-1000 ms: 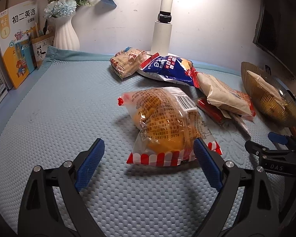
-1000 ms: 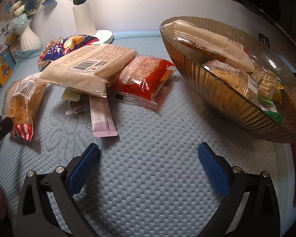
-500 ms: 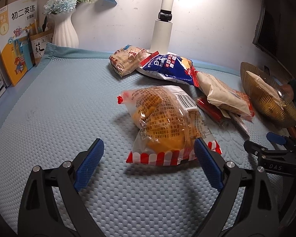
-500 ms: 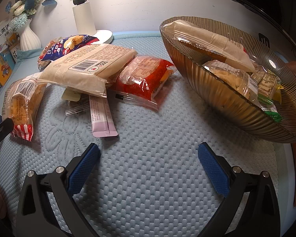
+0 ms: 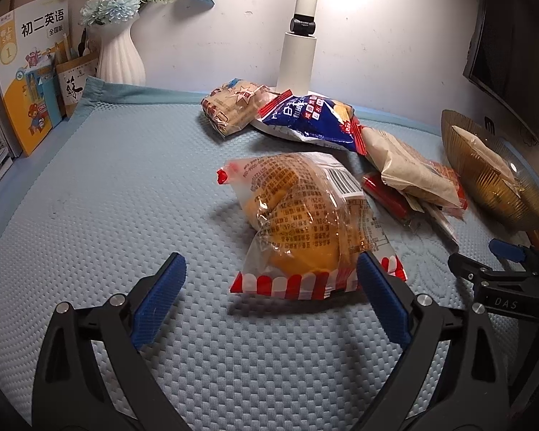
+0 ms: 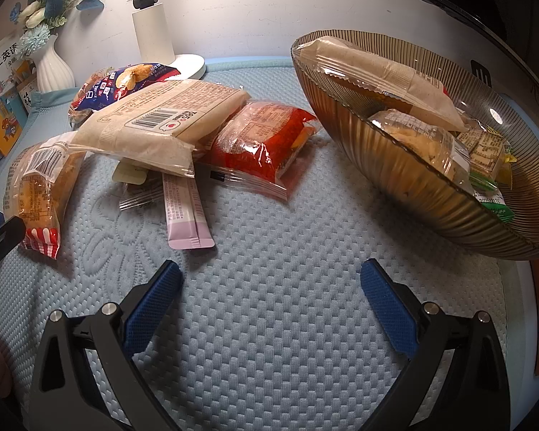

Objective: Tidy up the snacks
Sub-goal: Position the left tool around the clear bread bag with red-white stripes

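Since a second ago, little has shifted: the left gripper has edged slightly closer to the clear bag of yellow bread with a red-and-white striped hem, while the right gripper stays put over the pale blue textured mat. Both sets of blue-padded tongs are spread wide apart and hold nothing; the left's right-hand pad sits just beside the bread bag's striped edge. Beyond that bag lie a blue crisp packet and a tan star-printed packet. From the right wrist, a beige flat packet rests on top of a red foil packet and a lilac sachet. The ribbed amber glass bowl, well right of the pile, already holds several wrapped snacks.
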A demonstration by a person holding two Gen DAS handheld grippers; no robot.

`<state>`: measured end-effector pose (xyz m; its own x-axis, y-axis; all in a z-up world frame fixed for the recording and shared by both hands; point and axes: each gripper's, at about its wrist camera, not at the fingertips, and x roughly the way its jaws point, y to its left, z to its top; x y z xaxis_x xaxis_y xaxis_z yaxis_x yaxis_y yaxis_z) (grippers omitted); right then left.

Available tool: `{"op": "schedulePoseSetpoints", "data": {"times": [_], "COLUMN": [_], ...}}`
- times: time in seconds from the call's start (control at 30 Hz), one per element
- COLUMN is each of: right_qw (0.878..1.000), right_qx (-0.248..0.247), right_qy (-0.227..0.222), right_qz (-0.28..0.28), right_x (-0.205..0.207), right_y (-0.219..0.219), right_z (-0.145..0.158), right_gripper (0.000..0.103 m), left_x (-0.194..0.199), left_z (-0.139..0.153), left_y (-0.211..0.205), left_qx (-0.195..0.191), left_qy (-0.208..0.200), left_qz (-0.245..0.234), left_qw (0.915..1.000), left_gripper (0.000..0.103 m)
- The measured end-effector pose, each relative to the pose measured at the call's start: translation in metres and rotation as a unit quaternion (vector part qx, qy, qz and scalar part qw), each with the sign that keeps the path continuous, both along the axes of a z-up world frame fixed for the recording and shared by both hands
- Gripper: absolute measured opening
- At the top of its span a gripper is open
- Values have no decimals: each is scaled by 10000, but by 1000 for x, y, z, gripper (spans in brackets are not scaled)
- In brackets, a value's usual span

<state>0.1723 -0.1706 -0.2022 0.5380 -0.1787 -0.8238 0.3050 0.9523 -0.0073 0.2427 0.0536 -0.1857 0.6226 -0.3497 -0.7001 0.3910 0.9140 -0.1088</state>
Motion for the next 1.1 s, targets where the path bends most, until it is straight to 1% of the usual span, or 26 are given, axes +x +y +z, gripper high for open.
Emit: {"op": "schedulePoseSetpoints", "data": {"times": [0.2,0.4,1.1], "right_qw": [10000,10000,10000], "right_qx": [1,2,4], "right_qy": [-1,-2,-3], "right_qz": [3,7,14], "right_x": [0,0,0], "right_y": [0,0,1], "right_z": [0,0,1], "right_gripper": [98,98,98], "left_x": [1,1,1], "left_z": [-1,-2,-4], "left_y": [1,0,-1], "left_qx": [-42,16,19], "left_qy": [36,26,54], "left_qz": [-17,-7,12], "left_qw": [10000,10000,10000], "left_gripper": [95,96,97]}}
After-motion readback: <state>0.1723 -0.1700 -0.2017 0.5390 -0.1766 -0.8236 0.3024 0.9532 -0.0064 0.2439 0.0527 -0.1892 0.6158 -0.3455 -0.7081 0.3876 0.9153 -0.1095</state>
